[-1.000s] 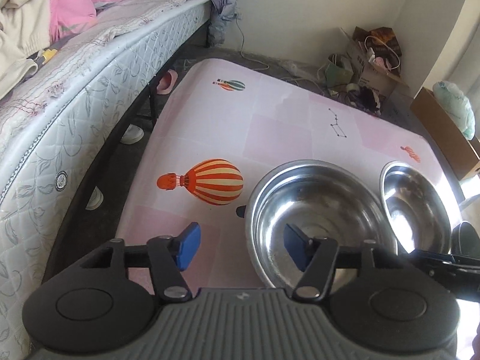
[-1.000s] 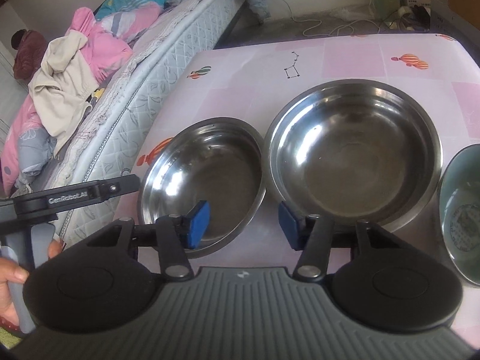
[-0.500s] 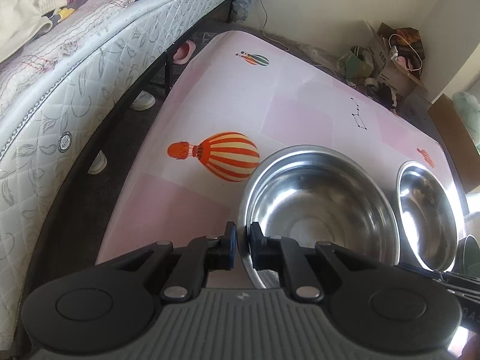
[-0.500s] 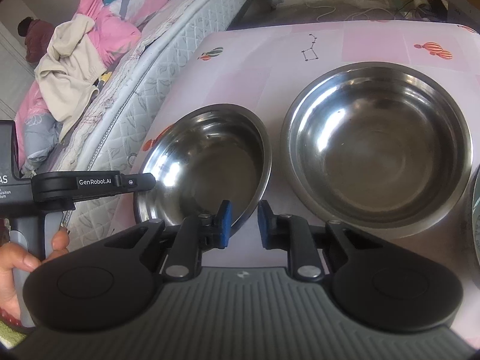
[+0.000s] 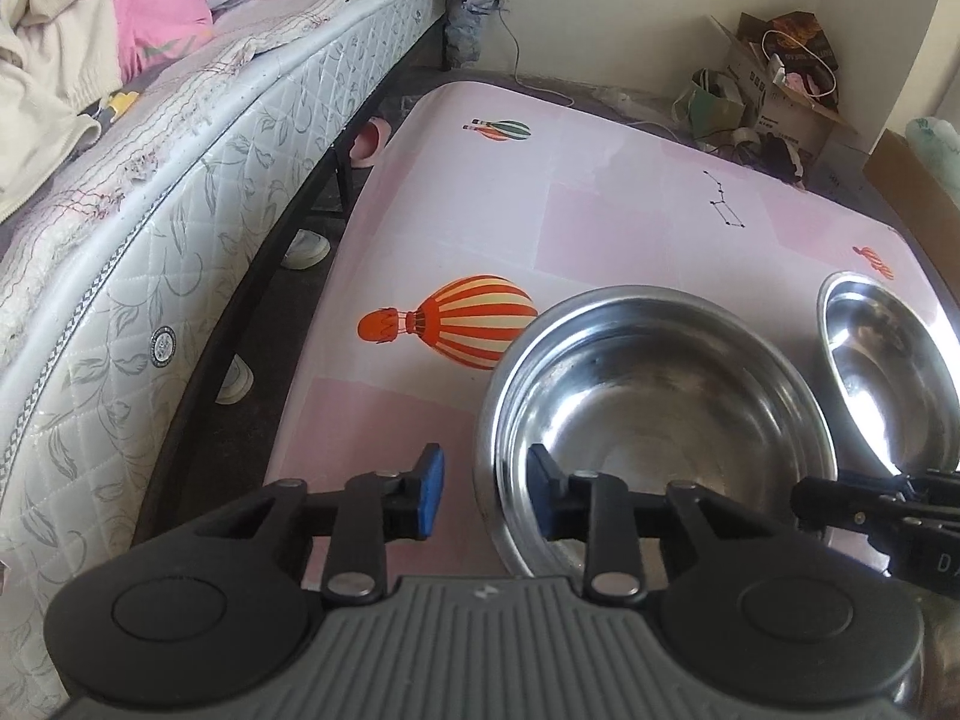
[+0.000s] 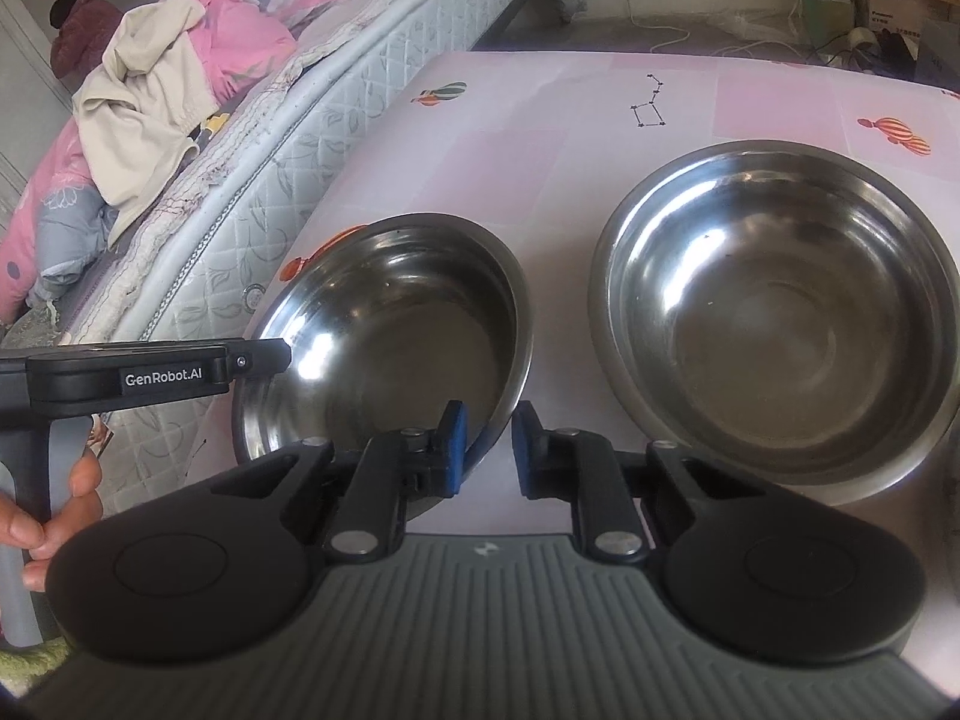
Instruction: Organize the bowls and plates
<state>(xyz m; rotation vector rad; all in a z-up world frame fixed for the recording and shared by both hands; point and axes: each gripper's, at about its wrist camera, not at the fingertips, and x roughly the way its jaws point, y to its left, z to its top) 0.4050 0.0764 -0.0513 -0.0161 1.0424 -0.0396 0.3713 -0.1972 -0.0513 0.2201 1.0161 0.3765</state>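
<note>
Two steel bowls sit on the pink table. The smaller steel bowl is on the left, the larger steel bowl on the right. My left gripper is open and straddles the smaller bowl's left rim, one blue pad inside, one outside. My right gripper is open with a narrow gap and straddles the same bowl's near-right rim. The bowl looks tilted in the right wrist view.
A mattress with piled clothes runs along the table's left side. Boxes and bags lie on the floor beyond the far edge. The left hand and its gripper handle show at the left.
Both grippers had closed to a narrow gap half a second ago and have since opened again around the smaller bowl's rim. The left gripper also pulled back a little.
</note>
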